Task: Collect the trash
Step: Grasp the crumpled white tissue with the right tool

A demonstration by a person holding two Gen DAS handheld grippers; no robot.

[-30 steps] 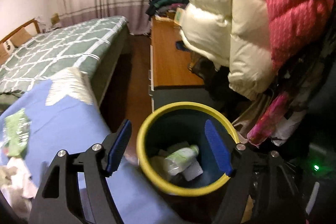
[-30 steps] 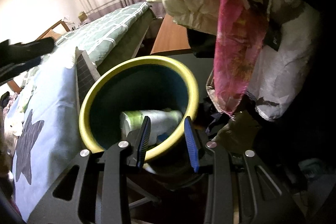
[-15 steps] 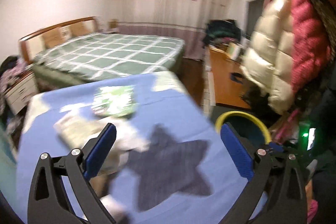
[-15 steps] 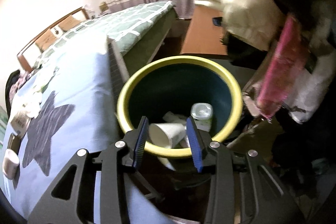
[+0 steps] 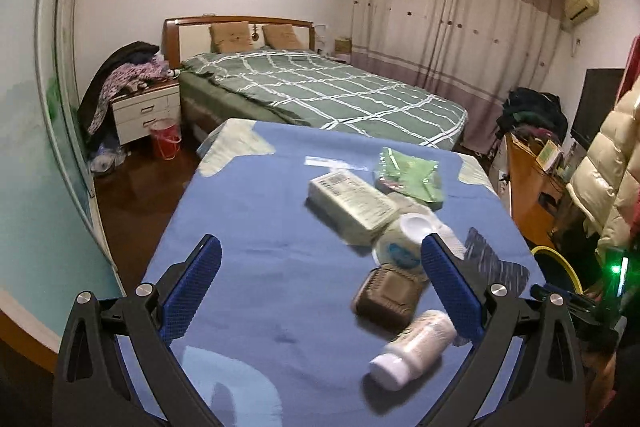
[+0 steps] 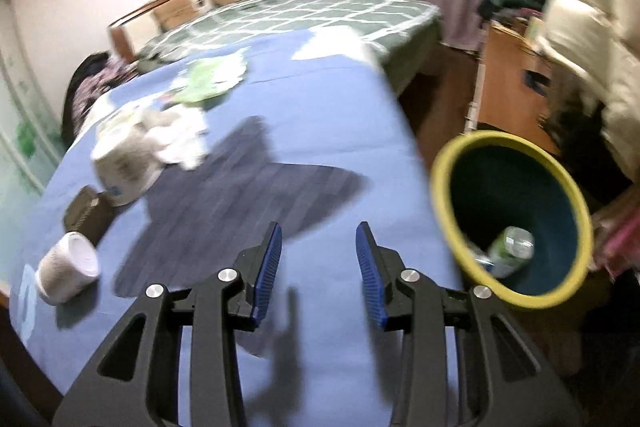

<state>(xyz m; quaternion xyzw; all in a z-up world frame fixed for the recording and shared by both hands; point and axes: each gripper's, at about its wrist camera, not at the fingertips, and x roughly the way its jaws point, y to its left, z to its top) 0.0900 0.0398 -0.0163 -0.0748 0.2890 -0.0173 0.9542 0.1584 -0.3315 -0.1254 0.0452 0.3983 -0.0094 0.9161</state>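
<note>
Both tongs, left (image 5: 320, 279) and right (image 6: 319, 269), gape empty above bare blue tablecloth (image 5: 256, 227) beside the bin (image 6: 516, 215).

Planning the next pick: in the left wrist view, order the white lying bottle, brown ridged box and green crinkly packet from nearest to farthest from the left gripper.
1. White lying bottle: nearest, by the right jaw of the left gripper.
2. Brown ridged box: just beyond it.
3. Green crinkly packet: farthest, toward the table's far edge.
</note>
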